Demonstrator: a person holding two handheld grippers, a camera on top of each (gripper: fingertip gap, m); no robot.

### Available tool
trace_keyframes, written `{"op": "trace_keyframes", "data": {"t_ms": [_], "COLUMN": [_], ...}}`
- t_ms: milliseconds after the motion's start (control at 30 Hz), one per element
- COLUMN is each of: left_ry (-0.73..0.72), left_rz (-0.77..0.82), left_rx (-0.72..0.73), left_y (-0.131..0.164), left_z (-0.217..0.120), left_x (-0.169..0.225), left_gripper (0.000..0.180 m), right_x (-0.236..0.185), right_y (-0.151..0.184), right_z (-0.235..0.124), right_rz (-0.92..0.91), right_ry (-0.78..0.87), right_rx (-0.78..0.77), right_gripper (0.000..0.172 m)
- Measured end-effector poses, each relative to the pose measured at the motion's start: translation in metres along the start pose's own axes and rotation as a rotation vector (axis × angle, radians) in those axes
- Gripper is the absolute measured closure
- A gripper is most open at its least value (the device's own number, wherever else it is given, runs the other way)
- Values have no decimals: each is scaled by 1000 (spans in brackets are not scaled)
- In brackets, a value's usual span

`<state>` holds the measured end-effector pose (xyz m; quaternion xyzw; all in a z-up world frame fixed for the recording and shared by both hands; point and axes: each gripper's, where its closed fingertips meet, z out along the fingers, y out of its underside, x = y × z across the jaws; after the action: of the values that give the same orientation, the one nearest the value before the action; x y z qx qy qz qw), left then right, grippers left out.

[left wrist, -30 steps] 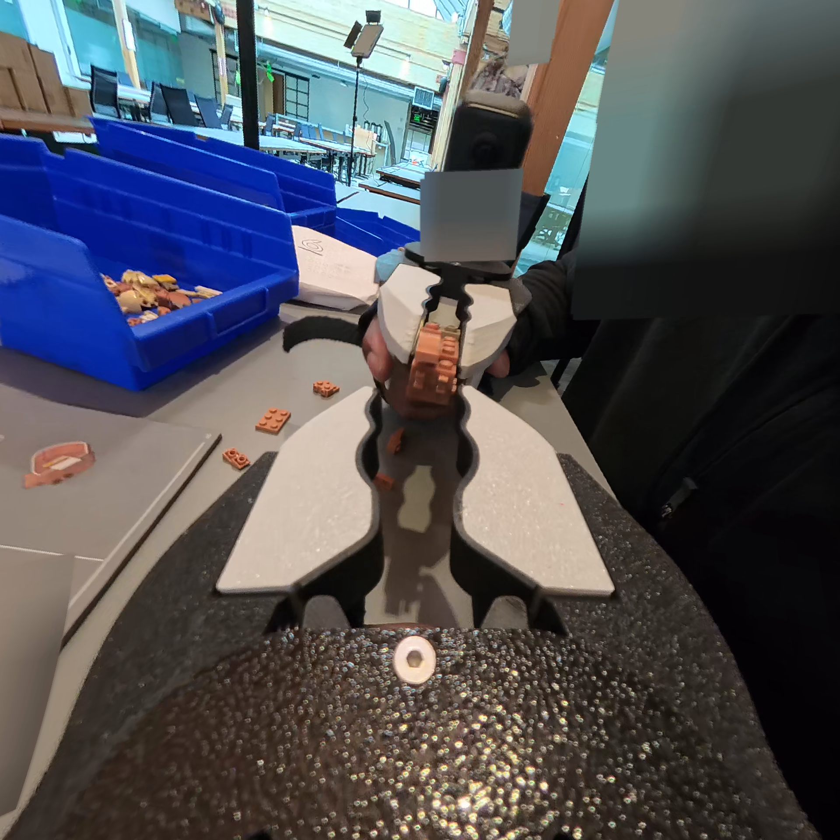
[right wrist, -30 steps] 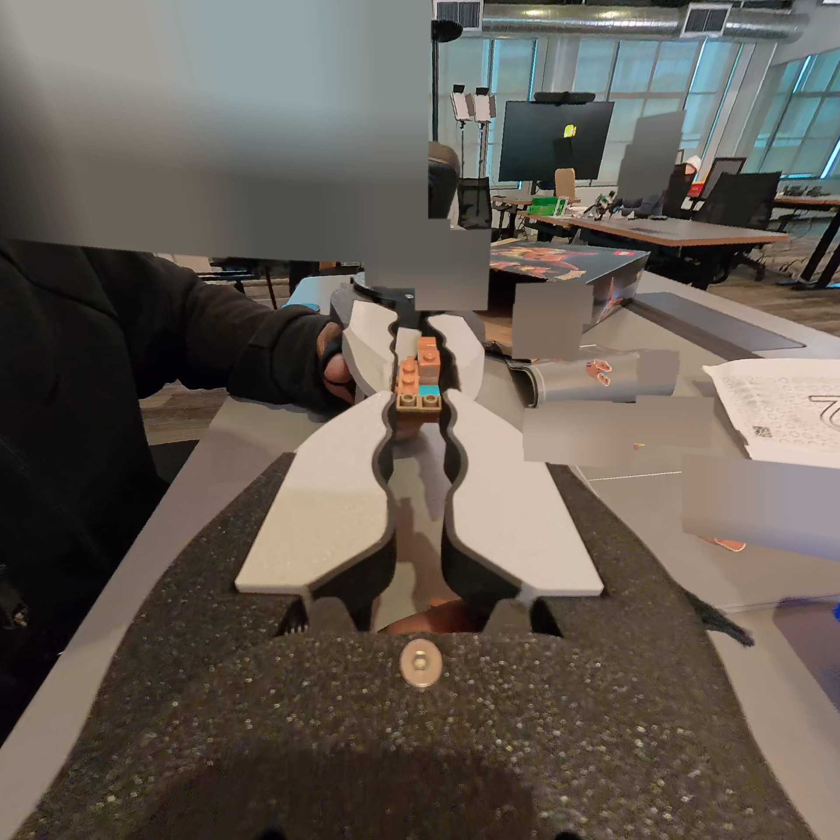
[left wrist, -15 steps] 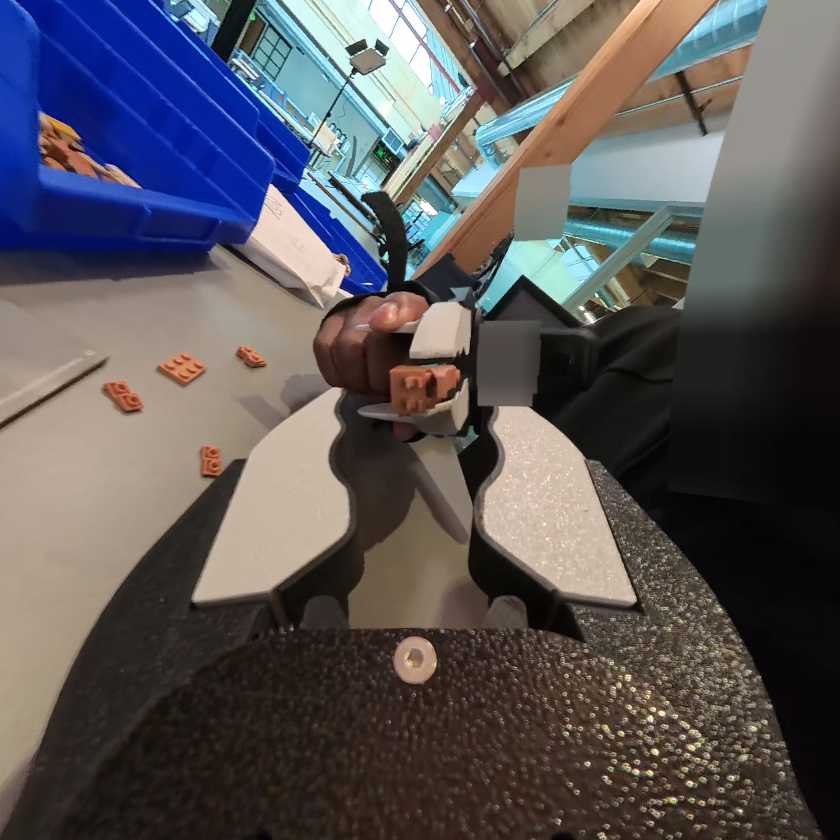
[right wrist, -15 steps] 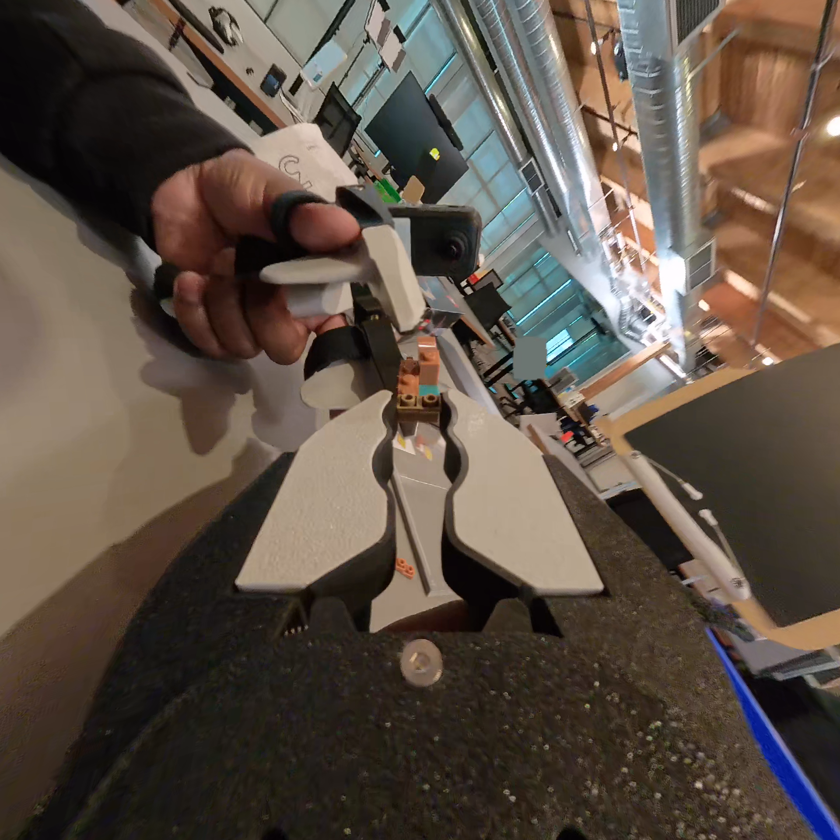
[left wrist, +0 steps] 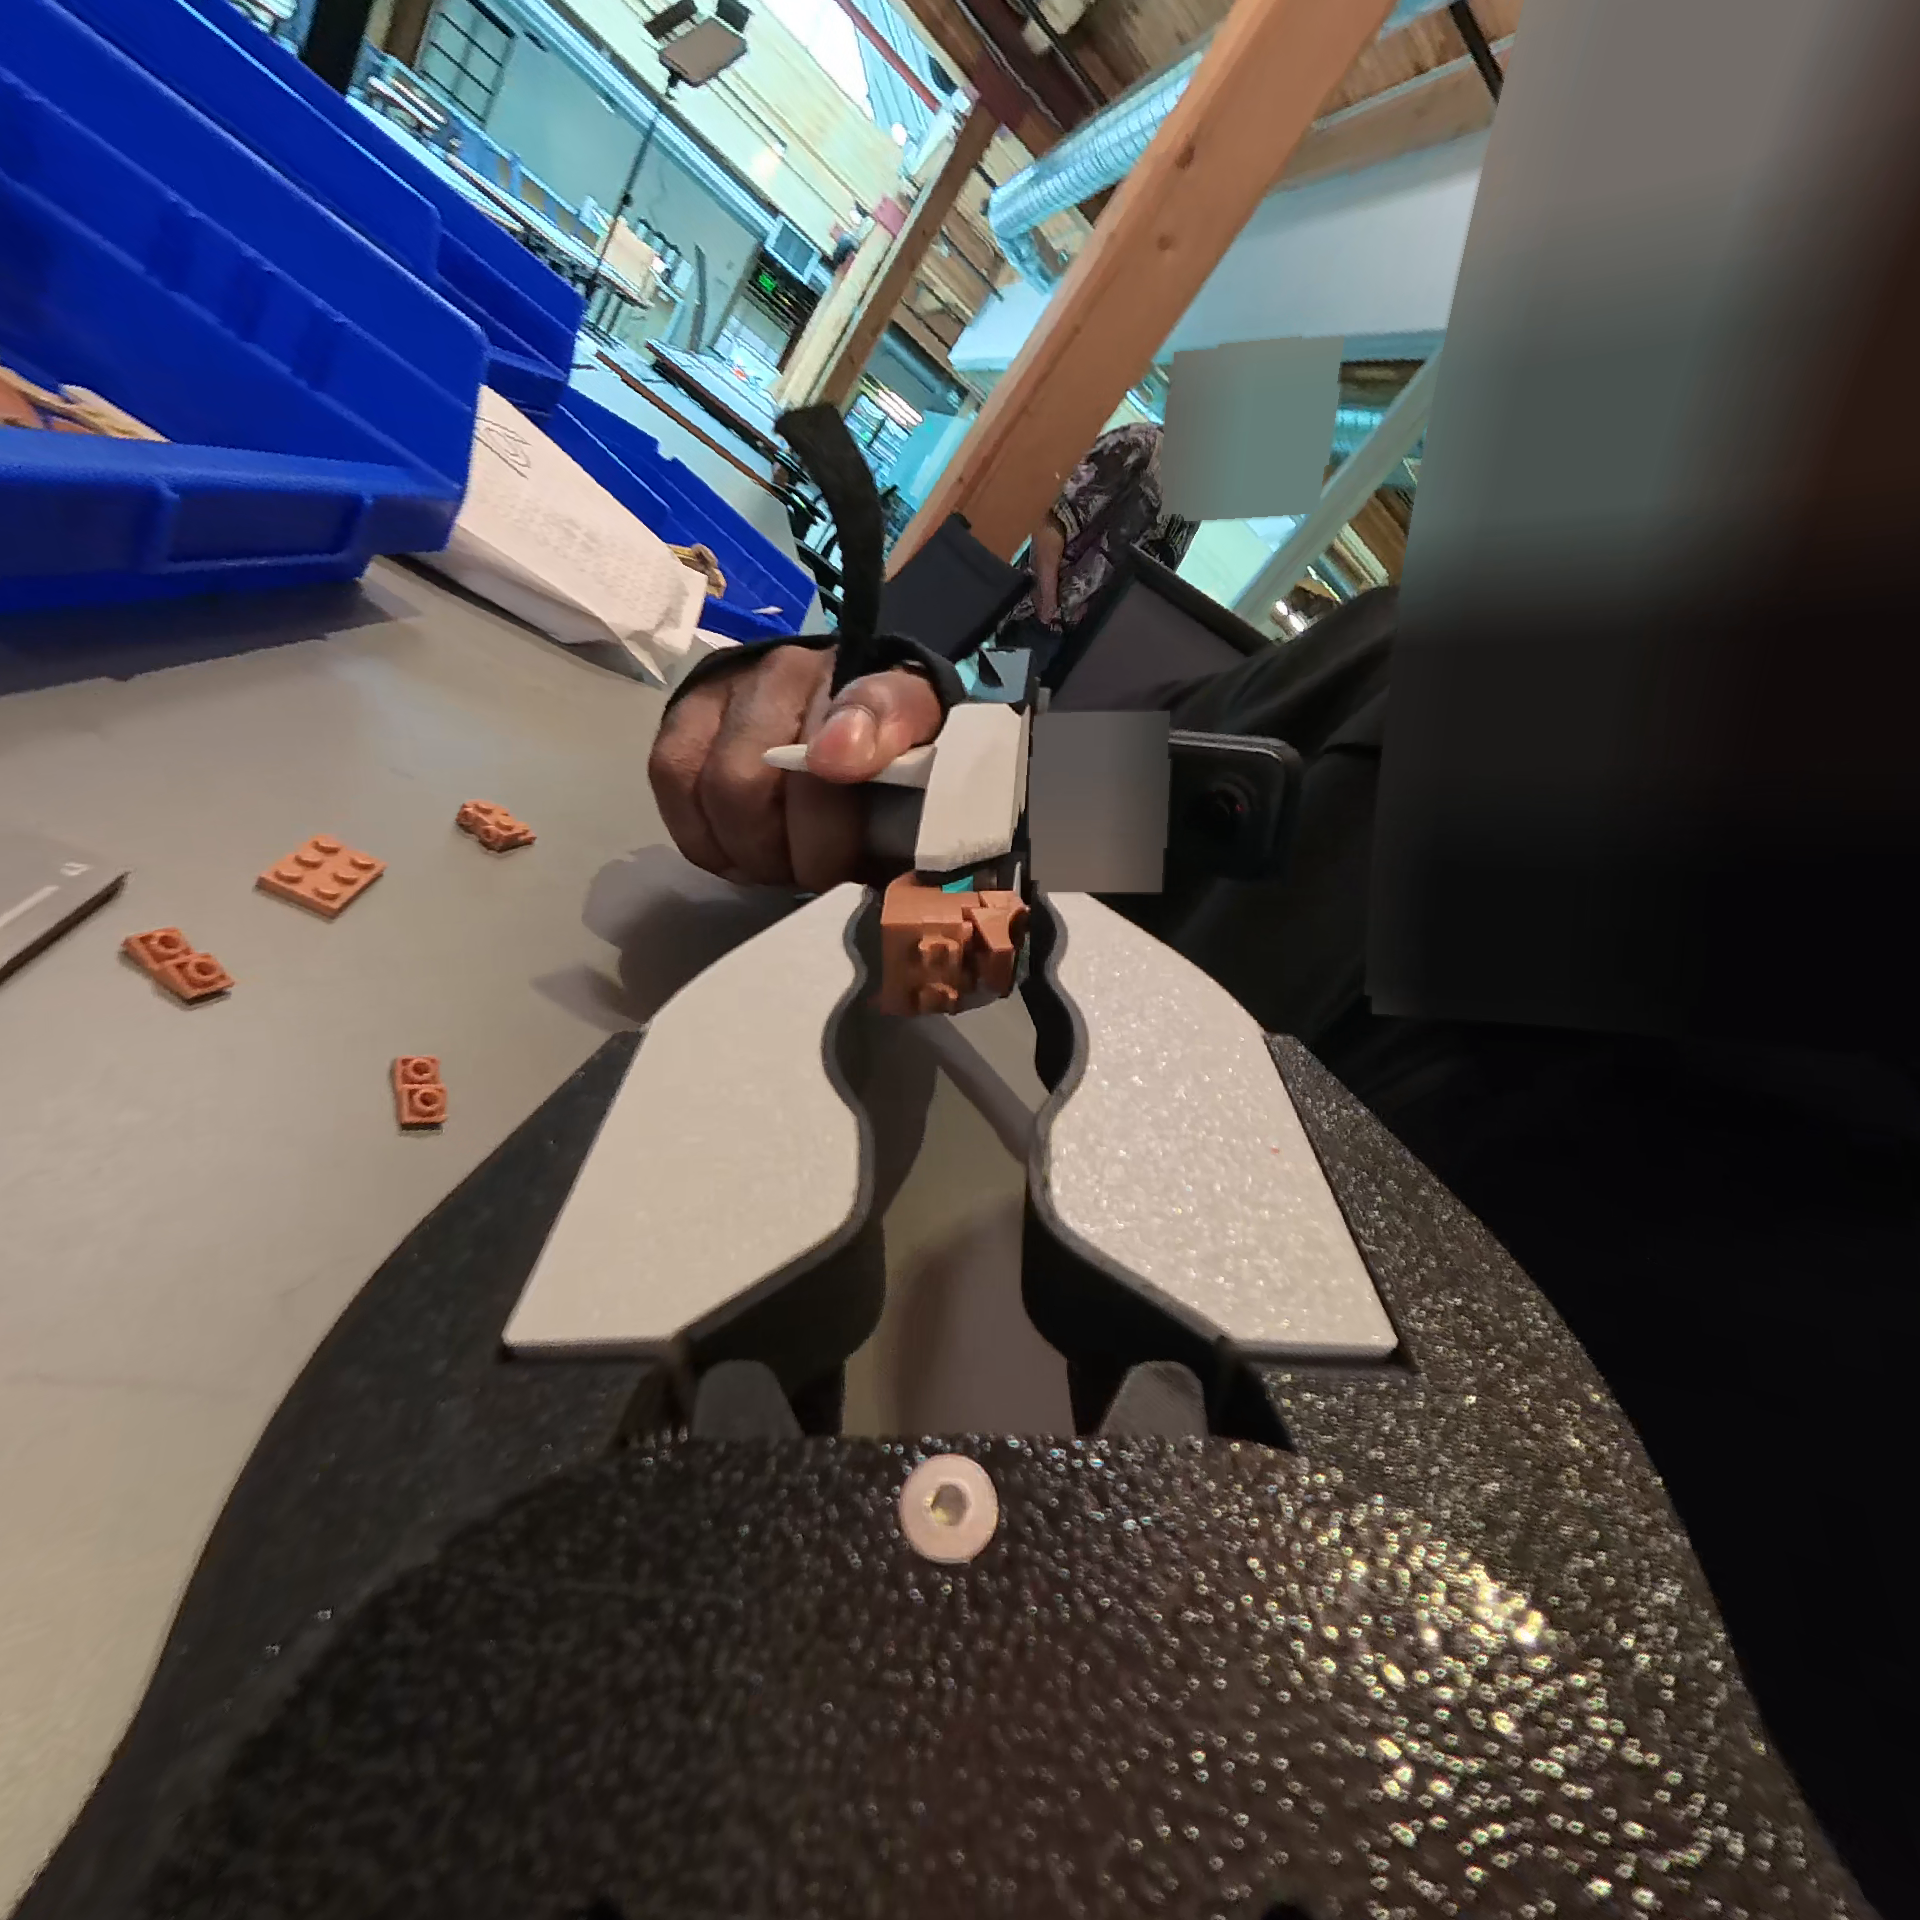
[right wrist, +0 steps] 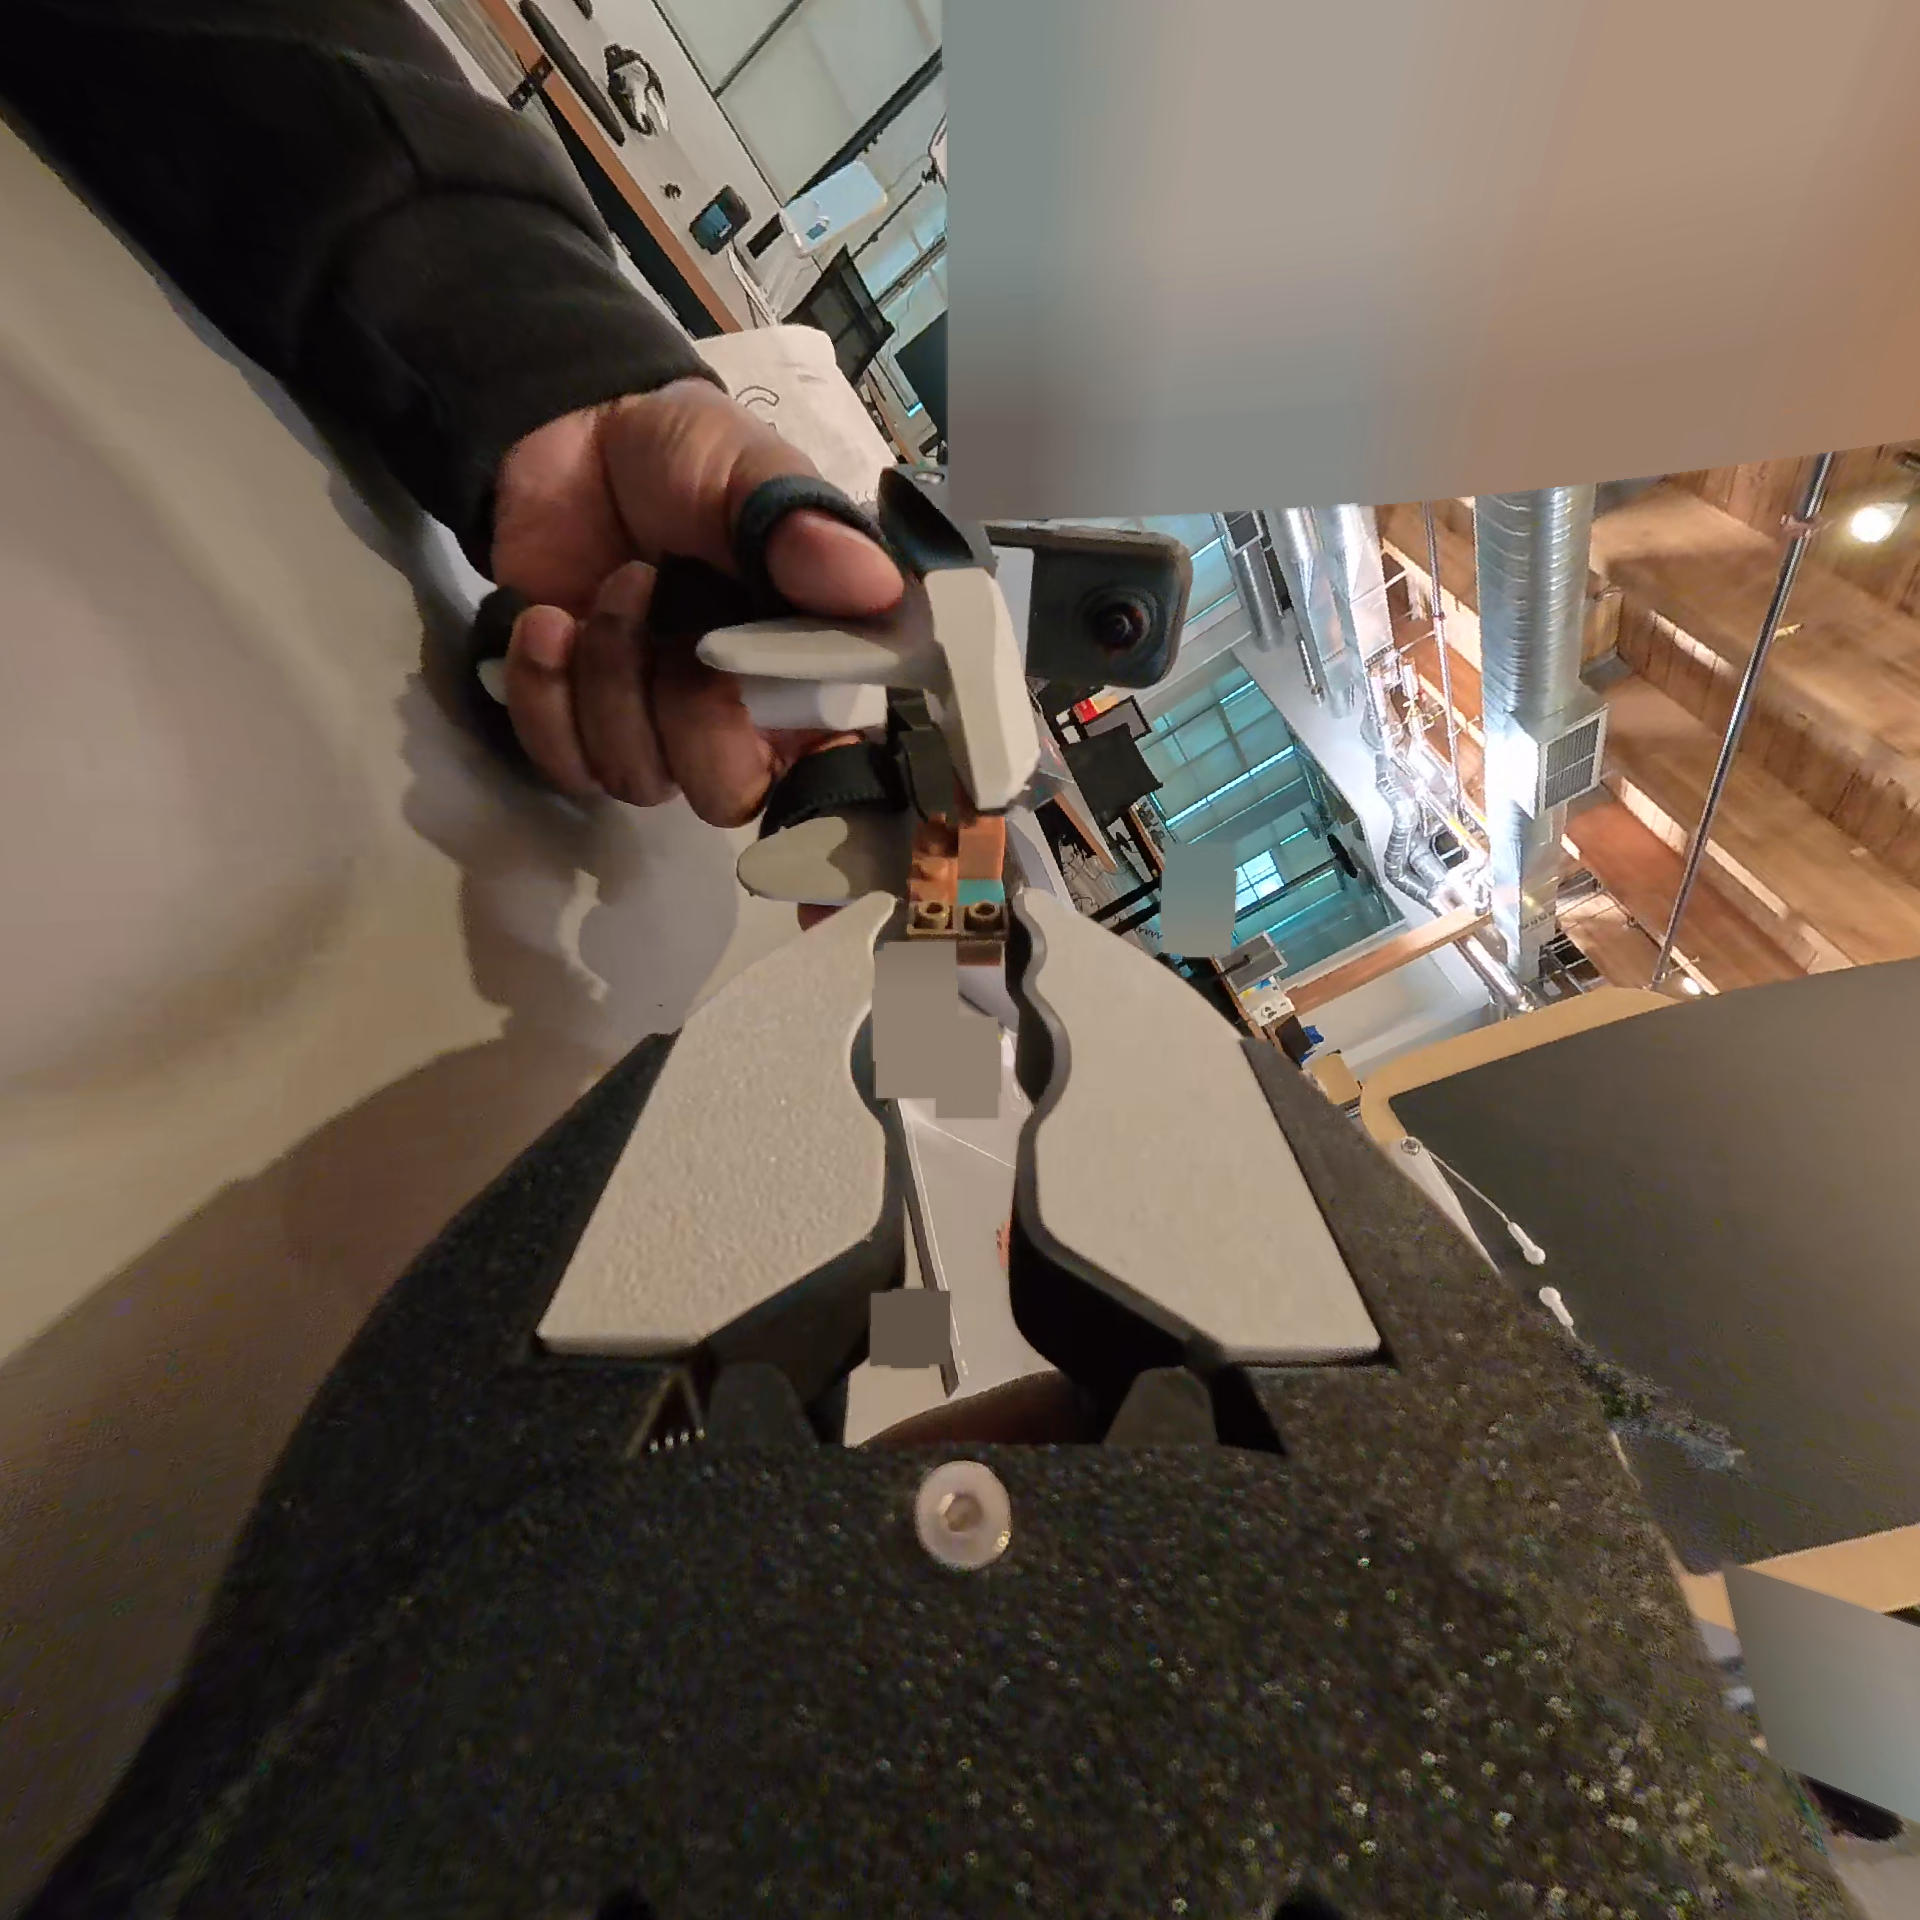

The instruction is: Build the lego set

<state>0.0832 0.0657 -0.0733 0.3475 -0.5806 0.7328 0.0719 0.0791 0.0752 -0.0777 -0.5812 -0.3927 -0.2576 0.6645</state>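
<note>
Right gripper (right wrist: pixel 951 925): clenched on the tan-studded end of a brown brick cluster (left wrist: pixel 935 956). Left gripper (left wrist: pixel 951 935): facing it, fingers closed across the cluster's other end. Cluster held off the bench (left wrist: pixel 312 727), near its person-side edge. Long axis runs gripper to gripper. Loose brown plates (left wrist: pixel 320 876) lie on the bench toward the blue bins (left wrist: pixel 208 312).

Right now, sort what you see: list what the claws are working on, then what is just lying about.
In the claws:
- brown brick assembly, between the tips of the left claw and the right claw

Lying about:
- loose orange plates on the grey table
- blue bins
- white paper packet
</note>
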Motion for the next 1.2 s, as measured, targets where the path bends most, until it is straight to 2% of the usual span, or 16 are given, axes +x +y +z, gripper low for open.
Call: {"op": "trace_keyframes", "data": {"t_ms": [333,667,1200], "left_ry": [15,53,88], "left_rz": [54,-32,-56], "left_rx": [-66,-151,-318], "left_y": [8,21,49], "left_z": [0,-1,1], "left_x": [6,10,19], "left_gripper": [155,156,156], "right_x": [-6,-19,-43], "right_y": [-6,-12,-22], "right_z": [-2,-4,-13], "right_rz": [-71,-110,-81], "right_ry": [-29,-121,-306], "right_rx": [23,49,113], "right_gripper": [155,155,154]}}
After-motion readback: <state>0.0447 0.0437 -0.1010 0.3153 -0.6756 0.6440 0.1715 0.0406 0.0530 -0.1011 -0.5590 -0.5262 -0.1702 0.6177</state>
